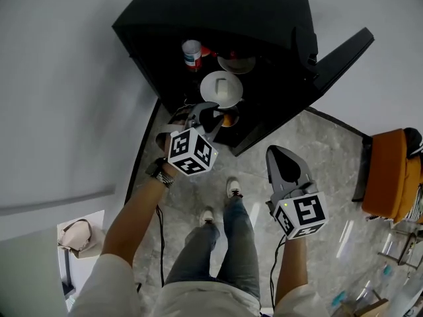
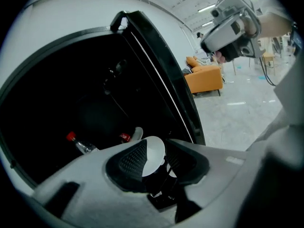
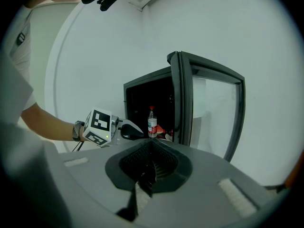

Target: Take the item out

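Left tongs point(image 1: 209, 113) stand apart at the cabinet point(image 1: 218, 5) mouth's front edge.

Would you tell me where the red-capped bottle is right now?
In the right gripper view the red-capped bottle stands upright inside the open black cabinet, just left of its door, with the left gripper to its left.

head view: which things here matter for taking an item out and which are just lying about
Job: open black cabinet; white round container inside; clear red-capped plastic bottle; left hand-held gripper, jaws apart.
Lying about: orange armchair; beige handbag.
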Motion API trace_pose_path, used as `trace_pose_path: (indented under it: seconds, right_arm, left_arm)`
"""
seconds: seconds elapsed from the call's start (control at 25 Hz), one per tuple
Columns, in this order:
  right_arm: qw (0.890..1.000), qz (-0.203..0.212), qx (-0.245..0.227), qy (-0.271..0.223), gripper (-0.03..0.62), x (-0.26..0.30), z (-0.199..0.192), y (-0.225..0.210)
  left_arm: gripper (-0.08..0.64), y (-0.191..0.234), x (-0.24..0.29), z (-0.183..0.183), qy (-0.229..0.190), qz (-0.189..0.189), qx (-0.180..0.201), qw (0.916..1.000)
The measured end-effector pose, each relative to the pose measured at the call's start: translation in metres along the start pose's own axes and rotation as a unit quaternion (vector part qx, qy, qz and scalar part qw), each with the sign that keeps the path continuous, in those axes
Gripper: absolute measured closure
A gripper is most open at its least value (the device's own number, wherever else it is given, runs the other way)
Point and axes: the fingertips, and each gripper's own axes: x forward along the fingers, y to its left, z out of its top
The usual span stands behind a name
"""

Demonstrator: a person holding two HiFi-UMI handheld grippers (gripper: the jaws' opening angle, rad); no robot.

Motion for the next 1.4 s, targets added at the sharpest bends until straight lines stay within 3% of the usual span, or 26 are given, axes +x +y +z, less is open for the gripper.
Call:
trace_pose_path:
  seconds: [0.16,0.36,0.48,0.76,0.92,1.2,1.32,1.4]
  right_arm:
    - [1.0,0.001,0.0,0.004,0.584,0.009,-0.013,-0.007]
    - [1.0,0.001,0.003,0.009,0.584,0.016,-0.024,-0.013]
    - [1.0,0.002,0.008,0.012,0.584,0.019,-0.031,-0.015]
    - [0.999,-0.007,0.03,0.019,0.584,0.021,-0.049,-0.022]
    - [0.999,-0.007,0.037,0.023,0.584,0.023,-0.056,-0.023]
    - [0.999,-0.001,0.041,0.025,0.584,0.031,-0.058,-0.02]
    - [0.999,-0.001,0.041,0.027,0.584,0.034,-0.059,-0.021]
    - [0.999,0.0,0.044,0.026,0.584,0.036,-0.058,-0.022]
  left_arm:
    - [0.403,-0.003,0.034,-0.024,0.032,-0.011,0.037,0.9988]
    - [0.382,-0.014,0.071,-0.045,0.065,-0.007,0.115,0.9912]
    - [0.377,-0.021,0.087,-0.053,0.073,-0.008,0.133,0.9884]
    - [0.37,-0.018,0.112,-0.076,0.118,0.018,0.253,0.9601]
    - [0.367,-0.019,0.123,-0.082,0.122,0.025,0.278,0.9524]
    - [0.371,-0.011,0.132,-0.083,0.118,0.072,0.327,0.9347]
    - [0.432,-0.01,0.133,-0.079,0.103,0.085,0.328,0.9351]
    - [0.514,-0.01,0.131,-0.07,0.079,0.097,0.32,0.939]
